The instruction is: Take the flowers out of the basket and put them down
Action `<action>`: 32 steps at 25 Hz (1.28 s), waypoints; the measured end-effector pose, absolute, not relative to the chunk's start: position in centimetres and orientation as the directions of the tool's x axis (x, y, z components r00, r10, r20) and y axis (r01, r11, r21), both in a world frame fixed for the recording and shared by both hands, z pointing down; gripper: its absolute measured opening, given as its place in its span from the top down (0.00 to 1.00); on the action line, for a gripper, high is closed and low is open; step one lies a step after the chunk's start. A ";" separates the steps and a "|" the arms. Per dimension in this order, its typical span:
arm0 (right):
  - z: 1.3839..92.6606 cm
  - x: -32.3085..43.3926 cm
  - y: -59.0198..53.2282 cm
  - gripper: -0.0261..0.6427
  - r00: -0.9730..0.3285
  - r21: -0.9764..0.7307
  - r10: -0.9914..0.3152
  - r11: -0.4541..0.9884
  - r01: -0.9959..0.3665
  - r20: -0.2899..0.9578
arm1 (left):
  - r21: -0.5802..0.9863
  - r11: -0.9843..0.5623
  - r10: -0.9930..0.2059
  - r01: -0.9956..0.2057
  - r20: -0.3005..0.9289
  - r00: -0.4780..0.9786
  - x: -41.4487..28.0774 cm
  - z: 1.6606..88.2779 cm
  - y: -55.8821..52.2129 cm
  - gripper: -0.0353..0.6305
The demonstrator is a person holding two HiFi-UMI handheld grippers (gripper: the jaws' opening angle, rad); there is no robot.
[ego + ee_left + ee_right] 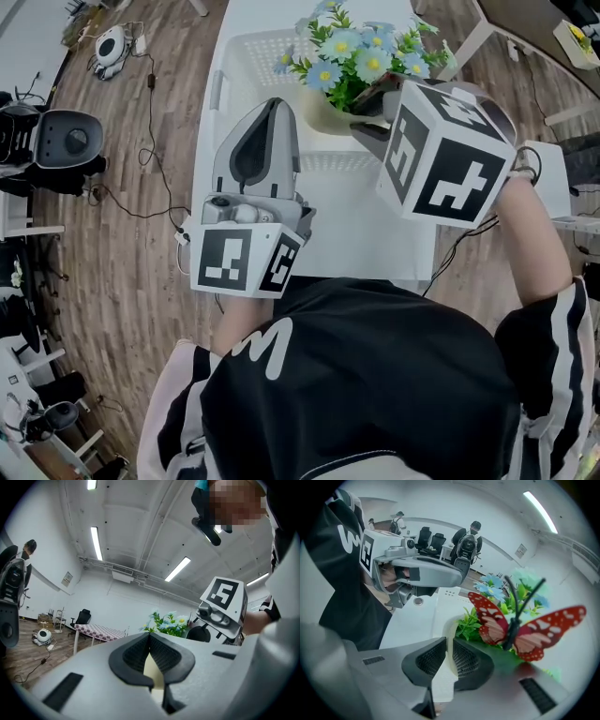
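Observation:
A cream pot (323,112) of blue and yellow flowers (361,56) hangs over the front edge of the white slatted basket (248,47). My left gripper (274,105) reaches it from the left. In the left gripper view the left gripper (149,656) is shut on the cream rim (152,670), with the flowers (166,624) beyond. My right gripper (375,117) comes in from the right under its marker cube. The right gripper (449,660) is shut on the pot's rim (449,630) beside green leaves, blue flowers (497,590) and a red butterfly ornament (520,625).
The basket stands at the far end of a white table (356,234). On the wooden floor to the left lie cables, a round white device (112,45) and a black chair (66,141). Another white surface (553,178) sits at the right. People (474,527) stand in the background.

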State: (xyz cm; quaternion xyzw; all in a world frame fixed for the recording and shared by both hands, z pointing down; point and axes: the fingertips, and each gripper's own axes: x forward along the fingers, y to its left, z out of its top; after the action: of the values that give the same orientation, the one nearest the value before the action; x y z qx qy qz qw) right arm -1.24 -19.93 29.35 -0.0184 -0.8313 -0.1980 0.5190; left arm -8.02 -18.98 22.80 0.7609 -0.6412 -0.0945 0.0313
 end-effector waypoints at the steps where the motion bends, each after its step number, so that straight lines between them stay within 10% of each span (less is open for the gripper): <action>1: 29.0 -1.2 -19.6 0.88 -0.466 0.317 -0.177 0.917 0.241 0.867 | 0.170 -0.172 -0.982 -0.970 -0.105 0.156 -7.9 22.9 -18.8 0.94; 32: 32.9 -1.5 -5.2 0.88 -0.394 0.318 -0.218 0.925 0.209 0.893 | 0.186 -0.236 -0.972 -0.954 -0.062 0.229 -10.8 25.3 -7.7 0.94</action>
State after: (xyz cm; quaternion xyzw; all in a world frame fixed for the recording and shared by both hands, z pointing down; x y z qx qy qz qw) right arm -1.47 -5.23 32.95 0.0026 -0.8120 -0.1940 0.5504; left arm -10.83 -7.72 25.28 0.7819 -0.6156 -0.0822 0.0540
